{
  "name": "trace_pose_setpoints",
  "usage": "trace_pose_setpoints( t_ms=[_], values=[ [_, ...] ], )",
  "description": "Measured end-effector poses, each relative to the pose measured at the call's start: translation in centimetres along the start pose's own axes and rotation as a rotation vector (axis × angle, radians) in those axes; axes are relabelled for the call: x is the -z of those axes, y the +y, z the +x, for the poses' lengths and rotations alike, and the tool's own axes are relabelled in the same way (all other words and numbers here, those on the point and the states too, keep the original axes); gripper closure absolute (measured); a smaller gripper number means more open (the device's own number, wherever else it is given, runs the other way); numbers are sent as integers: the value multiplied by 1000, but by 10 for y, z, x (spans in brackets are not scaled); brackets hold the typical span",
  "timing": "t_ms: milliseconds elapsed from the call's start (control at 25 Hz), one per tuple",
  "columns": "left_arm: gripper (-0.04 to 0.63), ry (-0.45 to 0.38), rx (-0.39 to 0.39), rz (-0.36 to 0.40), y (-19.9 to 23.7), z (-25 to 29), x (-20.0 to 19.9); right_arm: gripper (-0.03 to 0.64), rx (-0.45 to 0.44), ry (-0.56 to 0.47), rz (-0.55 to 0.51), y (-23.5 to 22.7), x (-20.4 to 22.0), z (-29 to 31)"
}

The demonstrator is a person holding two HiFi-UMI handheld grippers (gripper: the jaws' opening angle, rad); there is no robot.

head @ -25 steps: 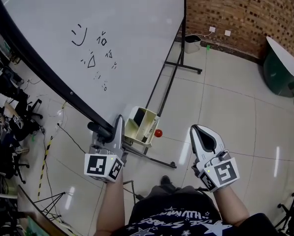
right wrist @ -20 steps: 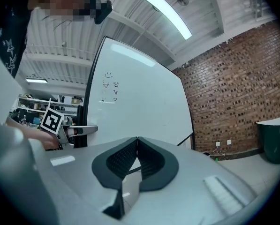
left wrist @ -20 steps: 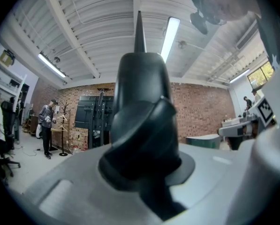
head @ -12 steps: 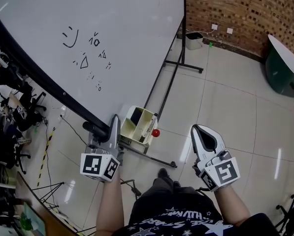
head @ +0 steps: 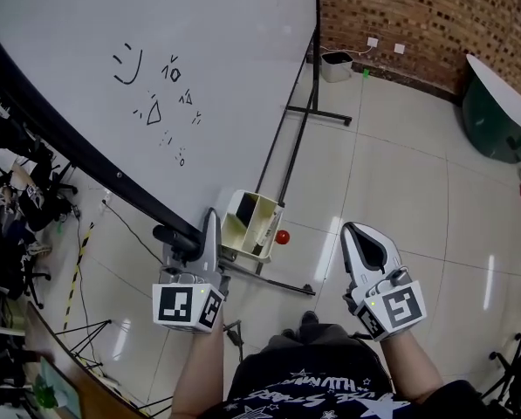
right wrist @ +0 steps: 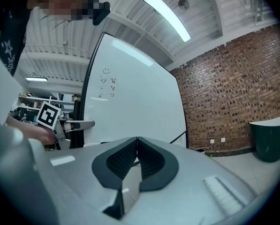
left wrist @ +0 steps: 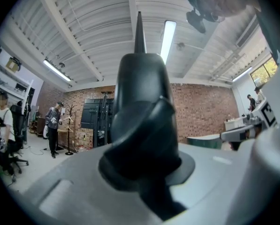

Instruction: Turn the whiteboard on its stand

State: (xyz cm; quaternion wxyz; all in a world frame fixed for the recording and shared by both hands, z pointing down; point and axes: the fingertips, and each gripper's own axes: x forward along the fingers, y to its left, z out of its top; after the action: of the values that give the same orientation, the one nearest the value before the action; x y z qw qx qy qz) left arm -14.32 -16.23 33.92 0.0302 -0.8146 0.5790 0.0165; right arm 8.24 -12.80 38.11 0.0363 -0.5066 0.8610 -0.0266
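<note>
Currently, item by item.

- Left gripper [head: 209, 221]: jaws closed on the black frame [head: 177, 236] of the whiteboard [head: 208, 51], at the frame's near end. Dark frame edge filling the gap between the jaws in the left gripper view.
- Right gripper [head: 353, 231]: jaws brought together, pads meeting at the tips, nothing between them. Held well apart from the board, off to the right of the left gripper.
- Whiteboard: large, white, tilted, stretching ahead and to the left of the left gripper. Small black marker scribbles [head: 160, 103] on its face, well ahead of the clamped end.
- Stand [head: 297, 138]: black tube legs on the tiled floor [head: 400, 173], ahead of and between the two grippers.
- Beige open tray [head: 251, 223]: just right of the left gripper's tip. Small red ball [head: 281, 236] beside it, on the side toward the right gripper.
- Brick wall [head: 417, 16]: far ahead of the right gripper.
- Green-sided rounded table [head: 500, 112]: ahead and to the right of the right gripper.
- White bin [head: 335, 65]: at the wall's foot, beyond the stand.
</note>
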Motion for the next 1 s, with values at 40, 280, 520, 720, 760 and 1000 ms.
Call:
trace_pose_setpoints(
  t_ms=[40, 280, 520, 720, 760, 1000],
  values=[
    [518, 1, -4, -1, 1, 1, 0, 609, 9, 6, 3, 1, 2, 2],
    [518, 4, -13, -8, -9, -4, -3, 609, 39, 17, 1, 21, -2, -10],
    [518, 8, -19, -12, -10, -7, -4, 609, 57, 8, -6, 21, -9, -18],
    [518, 9, -44, -7, -10, -9, -7, 609, 54, 2, -10, 13, -19, -15],
    [518, 10, -48, -7, -11, -10, -7, 609, 53, 1, -12, 11, -21, -15],
    [518, 14, -68, -10, -18, -15, -12, 609, 43, 11, -13, 6, -25, -16]
  ],
)
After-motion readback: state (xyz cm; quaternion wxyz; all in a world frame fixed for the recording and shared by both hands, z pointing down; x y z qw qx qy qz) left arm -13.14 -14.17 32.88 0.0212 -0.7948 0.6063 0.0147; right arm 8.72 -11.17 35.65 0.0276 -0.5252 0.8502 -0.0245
